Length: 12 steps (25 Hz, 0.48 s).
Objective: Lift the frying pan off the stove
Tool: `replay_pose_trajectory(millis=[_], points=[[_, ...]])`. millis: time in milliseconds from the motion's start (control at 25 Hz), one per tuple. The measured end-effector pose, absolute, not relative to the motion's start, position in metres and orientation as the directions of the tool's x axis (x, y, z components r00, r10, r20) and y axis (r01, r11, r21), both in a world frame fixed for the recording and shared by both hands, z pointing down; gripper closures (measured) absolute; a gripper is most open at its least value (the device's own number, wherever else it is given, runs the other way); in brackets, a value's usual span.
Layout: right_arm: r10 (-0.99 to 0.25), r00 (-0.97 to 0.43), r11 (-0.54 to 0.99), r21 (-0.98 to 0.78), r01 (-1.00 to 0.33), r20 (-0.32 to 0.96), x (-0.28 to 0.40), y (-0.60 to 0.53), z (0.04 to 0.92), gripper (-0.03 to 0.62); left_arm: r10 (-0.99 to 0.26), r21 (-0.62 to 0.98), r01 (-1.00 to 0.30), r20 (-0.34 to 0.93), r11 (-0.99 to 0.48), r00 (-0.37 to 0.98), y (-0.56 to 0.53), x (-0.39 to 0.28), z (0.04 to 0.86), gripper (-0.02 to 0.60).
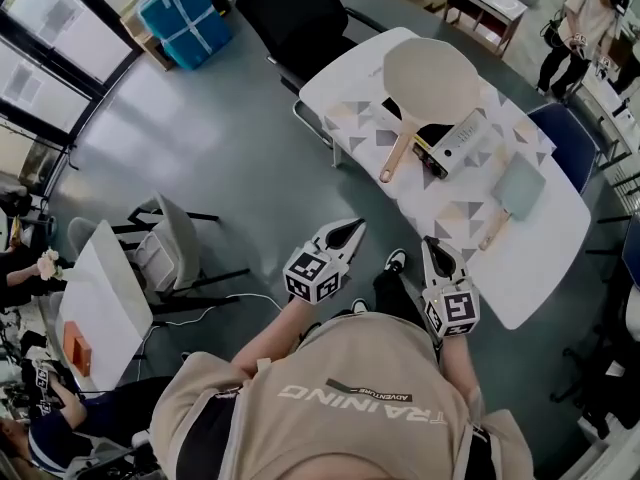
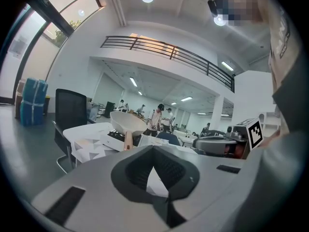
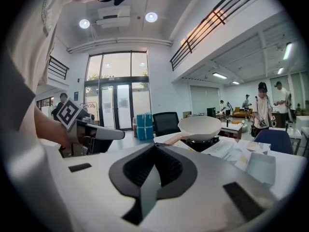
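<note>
1. Cream frying pan (image 1: 432,80) sits on the portable stove (image 1: 455,143), well ahead of both pairs of fingers. Its wooden handle (image 1: 396,158) slants back toward them, and its free end is nearer the left tips than the right.
2. Both tools are clenched on nothing. The left gripper (image 1: 356,225) has its fingers pressed tip to tip, and so does the right gripper (image 1: 430,245). Neither touches anything.
3. From this, the step in hand looks like the reach. Whichever gripper goes in should spread its fingers before it arrives, so the handle passes between them instead of being knocked by closed tips.
4. Bring the fingers across the handle's width, around mid-length or closer to the bowl. A grip at the far end would probably let the pan sag.
5. Close firmly, then lift straight up, so the base clears the stove top before any sideways move.
6. Keep the idle fingers away from the pale square pan (image 1: 519,188), which lies ahead and to the right of the right fingertips on the white table (image 1: 540,278).
</note>
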State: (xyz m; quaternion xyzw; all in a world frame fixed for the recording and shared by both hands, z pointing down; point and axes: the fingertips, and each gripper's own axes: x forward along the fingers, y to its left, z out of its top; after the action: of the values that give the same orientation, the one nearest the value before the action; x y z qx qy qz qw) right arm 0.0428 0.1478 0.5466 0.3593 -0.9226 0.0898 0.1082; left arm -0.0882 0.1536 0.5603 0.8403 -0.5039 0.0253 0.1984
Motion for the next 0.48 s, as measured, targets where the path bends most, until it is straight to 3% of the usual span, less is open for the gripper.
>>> replay_pose_trajectory(millis=[280,480], points=[[-0.613,-0.752,0.763,-0.063,-0.643,0.242,0.038,0.065,0.552,0.589,-0.821,0.229,-0.862,0.269,-0.453,0.503,0.085,-0.081,0.538,0.579],[-0.591,-0.78,0.782,-0.091,-0.616,0.207,0.037,0.014,0.55,0.589,-0.812,0.268,-0.837,0.231,-0.477,0.536,0.034,-0.075,0.521,0.579]])
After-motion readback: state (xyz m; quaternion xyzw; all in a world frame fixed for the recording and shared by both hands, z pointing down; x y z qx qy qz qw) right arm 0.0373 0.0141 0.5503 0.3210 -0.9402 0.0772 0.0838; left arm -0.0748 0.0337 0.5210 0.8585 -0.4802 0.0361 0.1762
